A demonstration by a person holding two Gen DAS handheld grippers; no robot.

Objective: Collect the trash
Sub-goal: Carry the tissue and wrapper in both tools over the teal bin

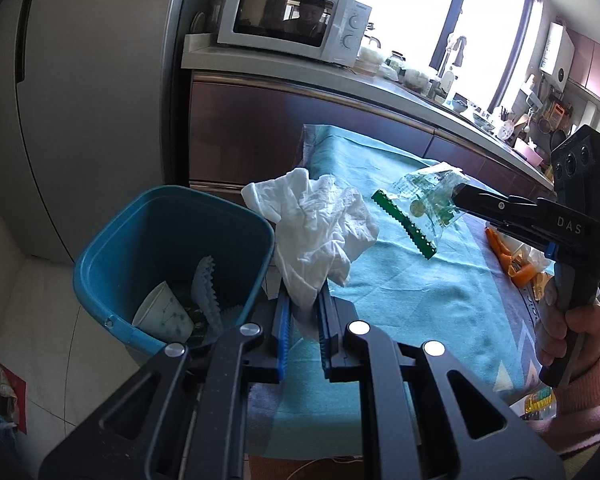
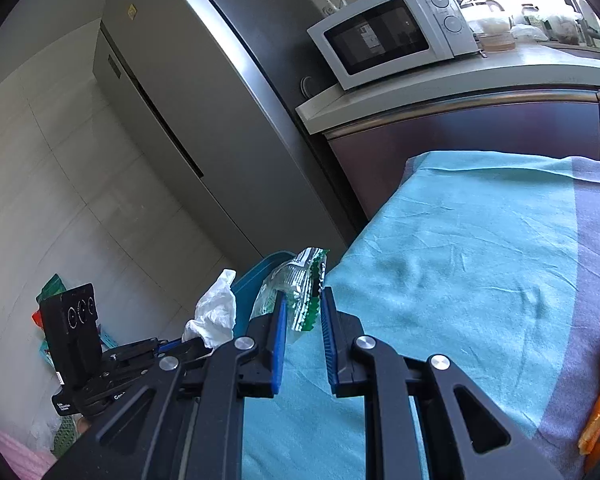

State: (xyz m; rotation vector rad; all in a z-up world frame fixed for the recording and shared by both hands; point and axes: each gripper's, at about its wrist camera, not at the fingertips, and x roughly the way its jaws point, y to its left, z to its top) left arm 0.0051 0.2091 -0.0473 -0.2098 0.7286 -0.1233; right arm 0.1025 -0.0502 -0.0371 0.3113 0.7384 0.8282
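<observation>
Trash is already in both grippers, and we take the blue bin as our landmark.

From the left wrist, we see our left gripper pinching a crumpled white tissue, which billows up just beside the bin's right rim, above the near edge of the teal tablecloth. Inside the bin lie a paper cup and a pale serrated strip (so some collecting is done). Farther right of the bin, the right gripper comes in from the side with a clear green-printed wrapper at its tips, hanging above the cloth. Orange wrappers lie on the table well to the right of the bin.

From the right wrist, the right gripper shows its blue pads drawn in around the wrapper, though we see a sliver of gap on the right side; we judge it held. The bin's rim peeks out just behind the wrapper, and the tissue sits left of it in the left gripper.

We judge the step in hand as carrying both pieces to the bin. Next, each load needs to be over the bin's mouth before the fingers part, tissue first since it is nearest.
</observation>
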